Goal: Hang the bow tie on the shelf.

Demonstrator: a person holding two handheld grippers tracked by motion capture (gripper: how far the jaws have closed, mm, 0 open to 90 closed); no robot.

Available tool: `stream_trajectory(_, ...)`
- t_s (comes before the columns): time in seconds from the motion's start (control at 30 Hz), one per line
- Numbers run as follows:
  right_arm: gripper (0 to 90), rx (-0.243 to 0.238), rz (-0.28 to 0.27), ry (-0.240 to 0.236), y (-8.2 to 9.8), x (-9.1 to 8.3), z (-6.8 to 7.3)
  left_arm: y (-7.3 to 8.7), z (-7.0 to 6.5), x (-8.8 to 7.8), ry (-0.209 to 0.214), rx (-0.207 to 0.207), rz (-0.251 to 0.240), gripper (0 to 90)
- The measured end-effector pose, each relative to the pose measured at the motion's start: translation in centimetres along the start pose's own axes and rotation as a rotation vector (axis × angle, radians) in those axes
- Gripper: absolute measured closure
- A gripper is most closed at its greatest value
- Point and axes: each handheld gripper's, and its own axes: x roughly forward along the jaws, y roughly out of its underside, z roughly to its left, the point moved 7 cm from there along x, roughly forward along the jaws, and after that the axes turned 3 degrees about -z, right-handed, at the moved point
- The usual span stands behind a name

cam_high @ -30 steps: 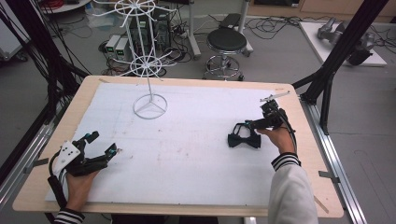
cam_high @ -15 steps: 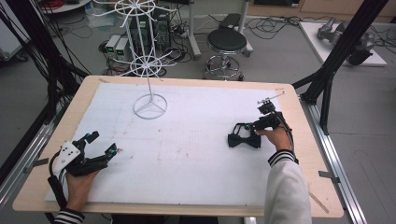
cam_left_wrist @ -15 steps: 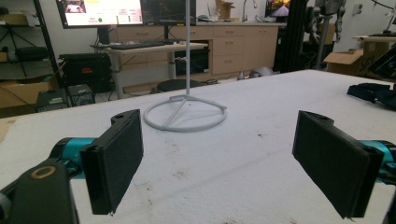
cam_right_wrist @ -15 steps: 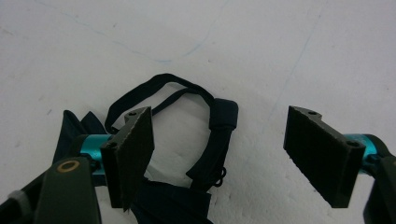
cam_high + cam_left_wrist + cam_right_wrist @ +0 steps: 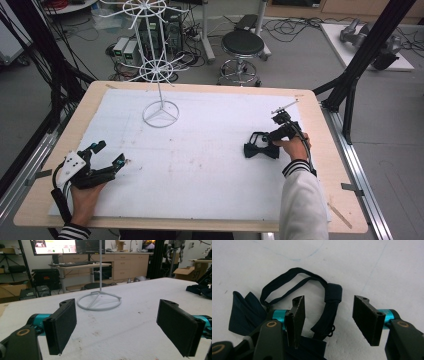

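Jaws of right gripper (image 5: 328, 320) have been closing astride the bow tie (image 5: 261, 149) strap, untouched; close squarely. Left gripper (image 5: 117, 327) gapes, empty.

My left gripper (image 5: 117, 327) sits low over the counter (image 5: 140, 315), its two black jaws spread wide with nothing between them. Straight ahead stands a white wire stand (image 5: 99, 300): a ring base with three spokes and a thin upright pole running out of the top of the picture. At the far right edge I see a dark shape (image 5: 201, 287) (too cut off to make out clearly). Beyond the counter are a desk with monitors (image 5: 53, 246) and wooden cabinets (image 5: 125, 265).
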Motion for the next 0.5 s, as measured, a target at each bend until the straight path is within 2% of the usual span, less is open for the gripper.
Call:
stream_trajectory(0.13,46.8,-0.007,0.011,0.007,0.01,0.2,0.05,-0.01,0.0,0.01,0.0,-0.002,-0.001,16.8)
stream_trajectory(0.3,51.2,0.008,0.035,0.019,0.23,0.35,-0.12,0.0,0.0,0.0,0.0,-0.002,0.0,16.8)
stream_trajectory(0.5,58.5,0.026,0.044,0.009,0.35,0.41,-0.23,-0.01,0.0,0.01,-0.001,-0.004,-0.001,16.8)
